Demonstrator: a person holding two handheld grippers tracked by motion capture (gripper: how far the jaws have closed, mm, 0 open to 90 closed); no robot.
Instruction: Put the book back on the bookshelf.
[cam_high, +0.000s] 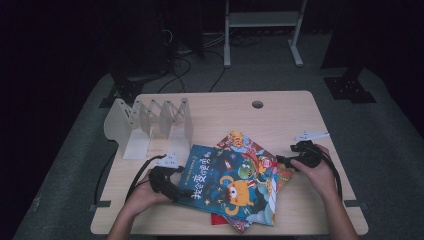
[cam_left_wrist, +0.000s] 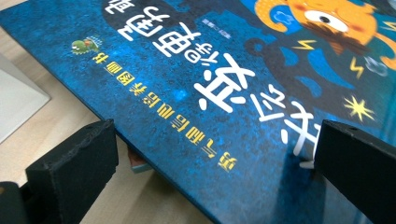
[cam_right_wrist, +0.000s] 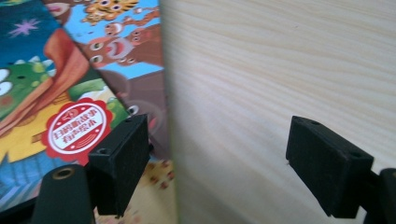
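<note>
The left gripper (cam_left_wrist: 212, 154) has its two black jaws standing apart, one on either side of the near-left edge of the top book, a thin picture book with a dark blue glossy cover, white lettering and an orange one-eyed monster (cam_left_wrist: 261, 70); the pads do not press on it, and that edge appears slightly raised off the pale wooden table (cam_left_wrist: 28, 135). The right gripper (cam_right_wrist: 233, 165) also has its jaws wide apart with nothing between them but bare wood, its left jaw over the right edge of a second picture book with a cartoon-animal cover (cam_right_wrist: 126, 46). In the high view, the blue book (cam_high: 227, 182) lies askew on top of a small pile near the middle of the table, towards the near side, with the left gripper (cam_high: 170, 187) at its left edge and the right gripper (cam_high: 295, 159) at the pile's right. A white folding book rack (cam_high: 150, 122) stands at the far left. The book looks light, thin and bendy, with a slick cover, so a one-sided pinch would likely let it droop or slide. The spine edge, gripped well in, seems the firmest hold.
</note>
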